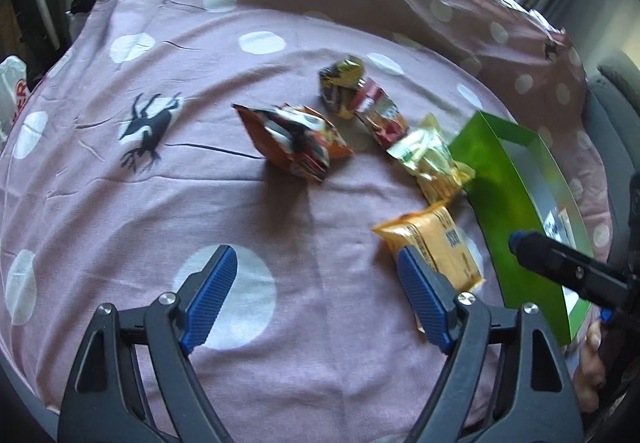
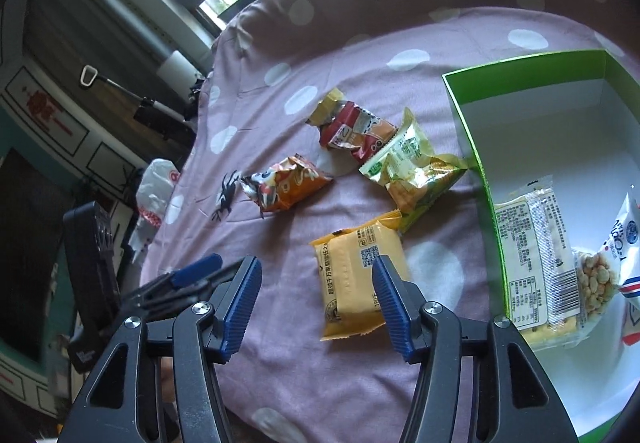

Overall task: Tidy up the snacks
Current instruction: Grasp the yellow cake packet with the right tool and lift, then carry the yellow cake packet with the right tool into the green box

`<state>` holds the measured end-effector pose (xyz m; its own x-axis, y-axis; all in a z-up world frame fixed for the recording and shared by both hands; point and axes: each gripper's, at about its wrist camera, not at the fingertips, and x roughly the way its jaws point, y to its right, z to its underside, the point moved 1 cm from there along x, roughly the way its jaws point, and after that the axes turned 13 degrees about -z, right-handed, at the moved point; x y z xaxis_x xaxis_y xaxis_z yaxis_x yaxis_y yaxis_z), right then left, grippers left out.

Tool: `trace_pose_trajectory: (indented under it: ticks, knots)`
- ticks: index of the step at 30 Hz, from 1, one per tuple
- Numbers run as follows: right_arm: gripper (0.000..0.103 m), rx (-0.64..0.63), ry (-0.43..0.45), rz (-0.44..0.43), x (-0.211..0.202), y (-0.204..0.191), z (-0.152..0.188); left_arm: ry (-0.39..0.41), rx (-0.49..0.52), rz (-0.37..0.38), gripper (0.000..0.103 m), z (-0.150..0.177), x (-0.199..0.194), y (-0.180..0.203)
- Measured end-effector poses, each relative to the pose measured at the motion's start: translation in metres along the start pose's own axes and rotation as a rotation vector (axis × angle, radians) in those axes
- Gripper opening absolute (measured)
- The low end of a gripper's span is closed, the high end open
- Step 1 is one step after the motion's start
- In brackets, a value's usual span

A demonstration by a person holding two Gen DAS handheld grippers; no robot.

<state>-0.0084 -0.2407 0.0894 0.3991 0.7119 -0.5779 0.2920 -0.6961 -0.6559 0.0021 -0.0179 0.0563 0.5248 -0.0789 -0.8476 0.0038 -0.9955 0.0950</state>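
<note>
Your left gripper (image 1: pixel 316 297) hovers over the pink polka-dot bedsheet (image 1: pixel 160 179) with its blue pads spread wide and nothing between them. Your right gripper (image 2: pixel 316 303) is likewise spread and empty, its right pad just above the yellow cracker packet (image 2: pixel 352 279), which lies flat on the sheet beside the green box (image 2: pixel 480 179).

Four more snacks sit loose on the sheet beyond that packet: an orange chip bag (image 2: pixel 288 183) to the left, a red snack packet (image 2: pixel 356 135) farther back, a pale green-and-yellow bag (image 2: pixel 412 171) touching the box's outer wall, and a dark yellow-topped packet (image 1: pixel 340 83) behind the red one, too blurred to read.

Inside the box, on its white floor, lie a clear-wrapped cracker pack (image 2: pixel 536 259) and a white bag of what look like peanuts (image 2: pixel 604 271), side by side.
</note>
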Motion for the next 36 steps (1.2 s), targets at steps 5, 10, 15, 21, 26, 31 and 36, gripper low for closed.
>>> trace_pose_trajectory:
  ticks: [5,10,15,21,26,31,36]
  knots:
    - [0.058,0.045,-0.036,-0.021,0.011,0.009,0.000,-0.030,0.046,0.050,0.081,0.006,0.003,0.014]
    - [0.058,0.064,-0.050,0.049,0.026,0.017,-0.002,-0.037,0.079,0.089,0.076,0.012,0.009,0.033]
    - [0.059,0.011,-0.058,0.214,0.042,0.011,0.000,-0.042,0.106,0.098,0.071,0.016,0.014,0.047]
    - [0.059,0.044,-0.099,0.246,0.055,0.024,0.003,-0.028,0.139,0.118,0.070,0.020,0.018,0.058]
    - [0.059,0.041,-0.099,0.205,0.059,0.026,0.005,-0.064,0.115,0.199,0.061,0.021,0.033,0.062]
    - [0.058,0.057,-0.094,0.161,0.060,0.027,0.008,-0.027,0.109,0.225,0.054,0.020,0.033,0.064]
    - [0.056,0.042,-0.065,0.146,0.052,0.015,0.010,-0.004,0.119,0.213,0.053,0.019,0.018,0.065]
